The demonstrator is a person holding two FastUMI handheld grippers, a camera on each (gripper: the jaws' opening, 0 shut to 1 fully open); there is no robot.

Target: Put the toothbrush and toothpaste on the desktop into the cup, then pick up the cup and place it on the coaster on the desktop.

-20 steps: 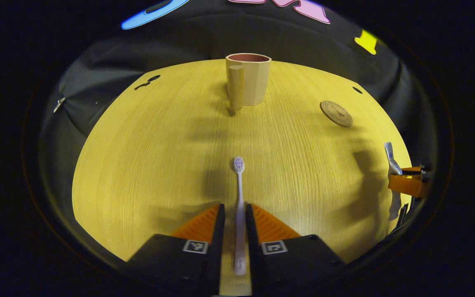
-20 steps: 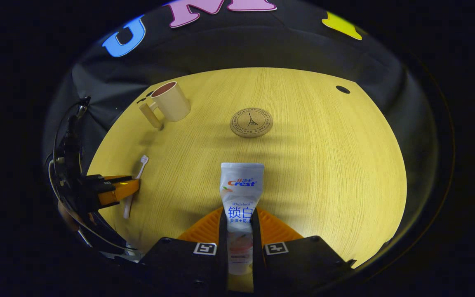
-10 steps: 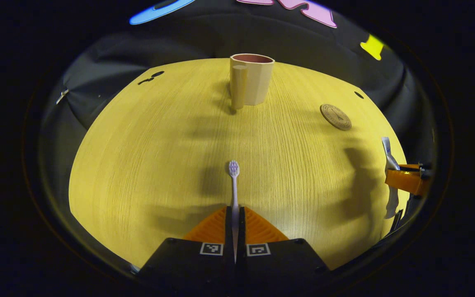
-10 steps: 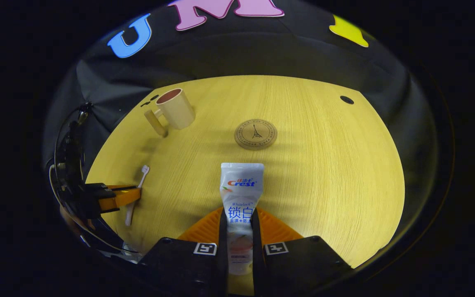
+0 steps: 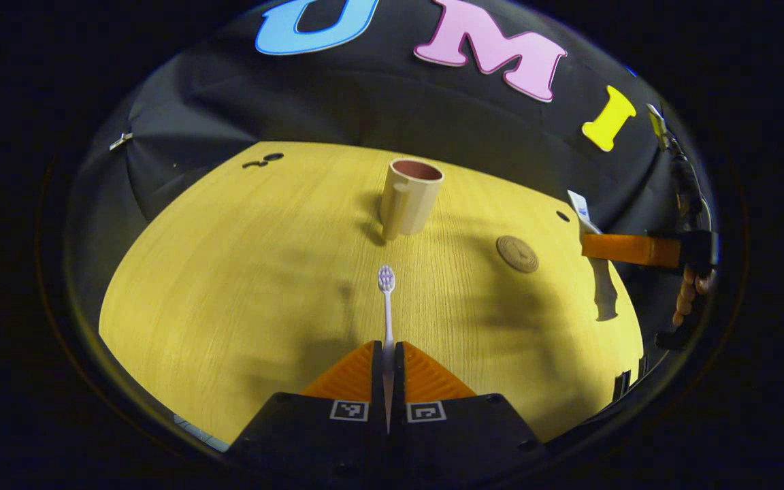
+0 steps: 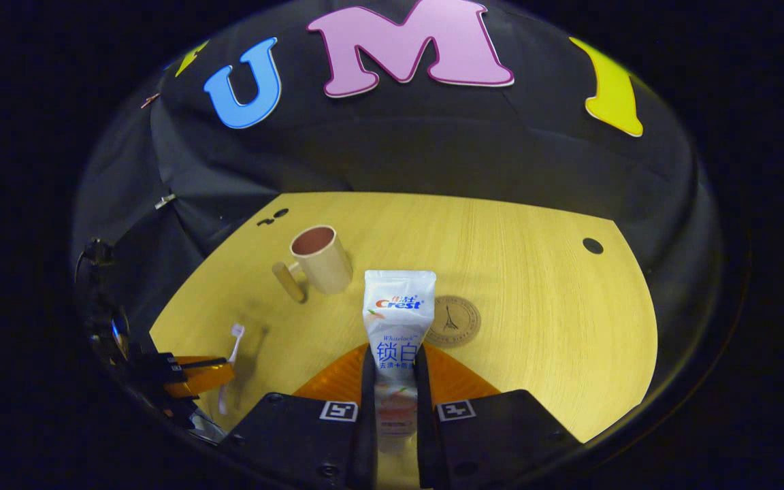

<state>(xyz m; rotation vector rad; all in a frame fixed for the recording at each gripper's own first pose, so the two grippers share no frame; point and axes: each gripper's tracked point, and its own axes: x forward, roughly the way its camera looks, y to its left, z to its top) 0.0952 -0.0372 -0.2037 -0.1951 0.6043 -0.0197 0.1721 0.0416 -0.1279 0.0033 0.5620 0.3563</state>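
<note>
In the left gripper view, the left gripper [image 5: 386, 354] has its fingers pinched on the handle of a slim white toothbrush [image 5: 386, 299], bristles pointing forward above the yellow wood-grain desktop [image 5: 229, 272]. Ahead stands the beige ceramic cup with a pink inside [image 5: 411, 197], handle toward the camera; to its right lies the round brown cork coaster [image 5: 517, 254]. In the right gripper view, the right gripper [image 6: 397, 371] has both fingers pressed on a white toothpaste tube [image 6: 397, 320], raised over the desktop, overlapping the coaster's left edge
</note>
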